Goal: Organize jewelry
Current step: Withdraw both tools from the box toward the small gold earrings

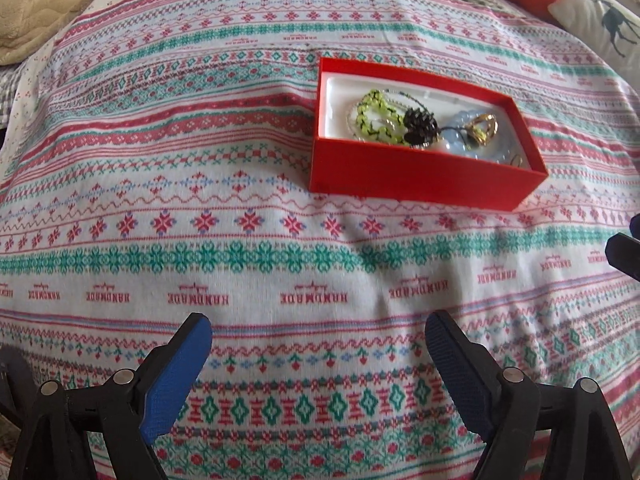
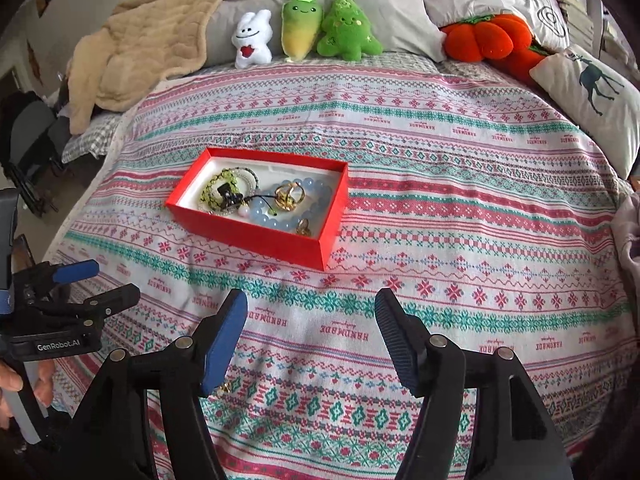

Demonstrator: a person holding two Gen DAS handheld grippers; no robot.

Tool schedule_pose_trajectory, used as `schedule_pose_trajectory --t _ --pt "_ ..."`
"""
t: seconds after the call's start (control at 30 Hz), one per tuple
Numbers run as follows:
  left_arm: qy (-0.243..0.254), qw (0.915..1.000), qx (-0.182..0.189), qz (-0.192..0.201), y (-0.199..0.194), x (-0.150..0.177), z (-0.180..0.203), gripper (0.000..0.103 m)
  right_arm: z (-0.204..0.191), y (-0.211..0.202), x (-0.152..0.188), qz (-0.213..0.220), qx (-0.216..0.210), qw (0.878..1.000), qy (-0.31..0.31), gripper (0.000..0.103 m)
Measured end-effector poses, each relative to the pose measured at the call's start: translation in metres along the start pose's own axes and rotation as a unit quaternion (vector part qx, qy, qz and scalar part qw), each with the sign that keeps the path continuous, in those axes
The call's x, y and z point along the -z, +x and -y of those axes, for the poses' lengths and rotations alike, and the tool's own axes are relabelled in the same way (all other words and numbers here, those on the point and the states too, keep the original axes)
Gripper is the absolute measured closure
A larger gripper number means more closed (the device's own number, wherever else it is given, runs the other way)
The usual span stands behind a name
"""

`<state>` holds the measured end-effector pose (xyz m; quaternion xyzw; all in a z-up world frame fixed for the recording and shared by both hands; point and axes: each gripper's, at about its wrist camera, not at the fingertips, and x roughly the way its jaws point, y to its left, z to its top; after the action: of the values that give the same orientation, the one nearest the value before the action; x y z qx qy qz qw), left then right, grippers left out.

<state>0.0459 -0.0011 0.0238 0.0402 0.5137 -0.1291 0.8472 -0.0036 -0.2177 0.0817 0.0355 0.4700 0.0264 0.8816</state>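
A red box (image 1: 416,172) with a white lining sits on the patterned bedspread; it also shows in the right wrist view (image 2: 256,236). Inside lie a green beaded bracelet (image 1: 376,116), a dark pinecone-like charm (image 1: 418,122), a pale blue bead bracelet (image 2: 276,212) and gold rings (image 2: 290,194). A small gold piece (image 2: 225,388) lies on the cloth beside my right gripper's left finger. My left gripper (image 1: 318,332) is open and empty, short of the box. My right gripper (image 2: 310,308) is open and empty. The left gripper also shows in the right wrist view (image 2: 108,282).
Plush toys (image 2: 308,28), an orange plush pumpkin (image 2: 486,36), pillows (image 2: 592,92) and a beige blanket (image 2: 144,40) lie at the head of the bed. The bed's left edge drops off near a dark chair (image 2: 28,140).
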Motion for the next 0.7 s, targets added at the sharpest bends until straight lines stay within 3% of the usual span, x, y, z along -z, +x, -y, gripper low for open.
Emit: schedule_pose_trajectory --t 0.33,0.7 --pt "0.038 0.9991 0.0 -0.017 0.001 0.041 0.007 0.013 -0.004 0.004 0.054 -0.045 0.044 0.998 -0.015 0.029" --pt "0.096 0.9945 -0.012 -0.042 0.019 0.068 0.016 0.013 -0.009 0.011 0.09 -0.068 0.035 0.996 -0.046 0.029"
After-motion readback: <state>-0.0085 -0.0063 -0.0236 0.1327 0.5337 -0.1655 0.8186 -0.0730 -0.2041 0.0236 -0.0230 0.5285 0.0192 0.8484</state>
